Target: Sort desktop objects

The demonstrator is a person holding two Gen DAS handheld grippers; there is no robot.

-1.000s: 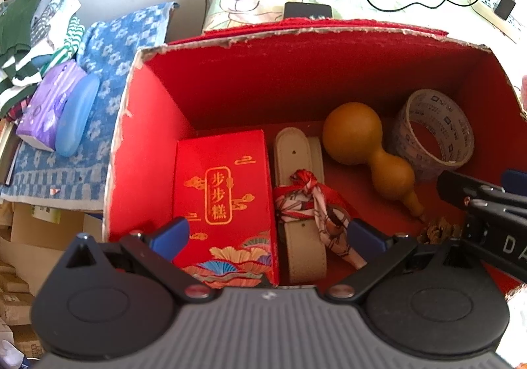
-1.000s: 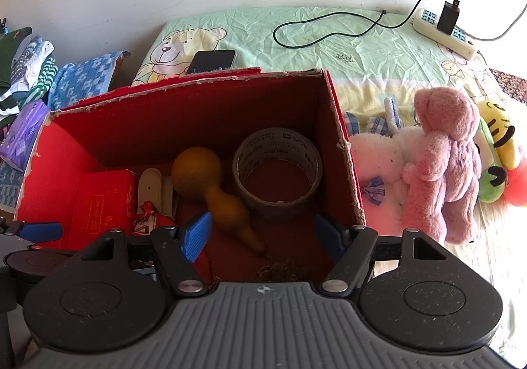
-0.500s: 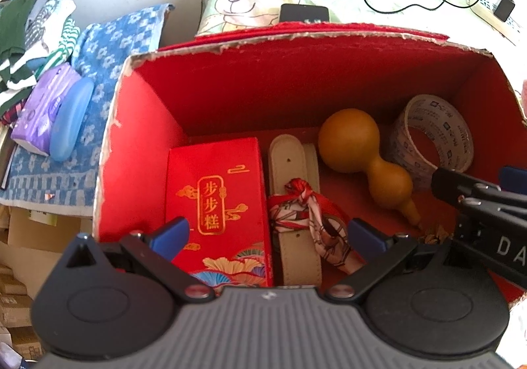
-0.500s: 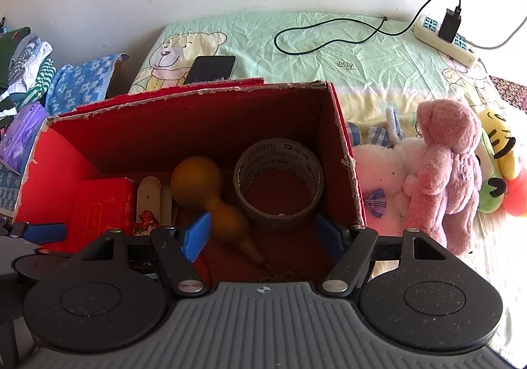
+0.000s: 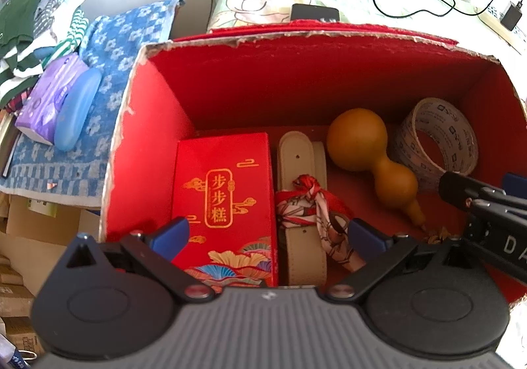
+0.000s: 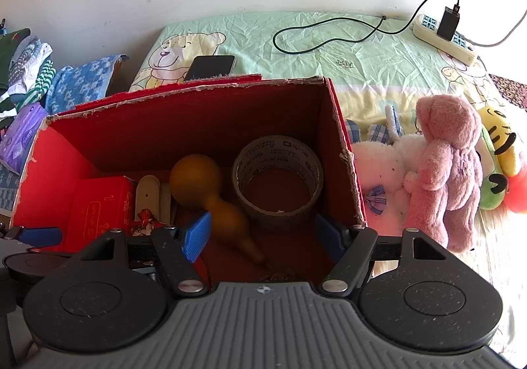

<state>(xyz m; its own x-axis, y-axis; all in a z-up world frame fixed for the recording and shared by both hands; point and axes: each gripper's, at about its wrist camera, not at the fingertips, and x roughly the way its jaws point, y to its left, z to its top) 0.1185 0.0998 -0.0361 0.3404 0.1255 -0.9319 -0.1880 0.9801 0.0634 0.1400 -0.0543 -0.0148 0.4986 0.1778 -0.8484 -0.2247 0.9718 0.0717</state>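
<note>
Fingers of both the left gripper [image 5: 268, 235] and right gripper [image 6: 263, 235] stood released above the torn red cardboard box [image 5: 145, 138], which held a brown gourd [image 5: 359, 145] and a printed tape roll [image 5: 438, 142].

Gold characters 步步糕 are read, stacked vertically in a gold frame, on the lid of the red gift box [image 5: 224, 201]. White letters "DA", cut off at the frame edge, are seen on the black gripper body [image 5: 507, 245] at right. Print on the tape roll [image 5: 438, 138] is too small to be read.
</note>
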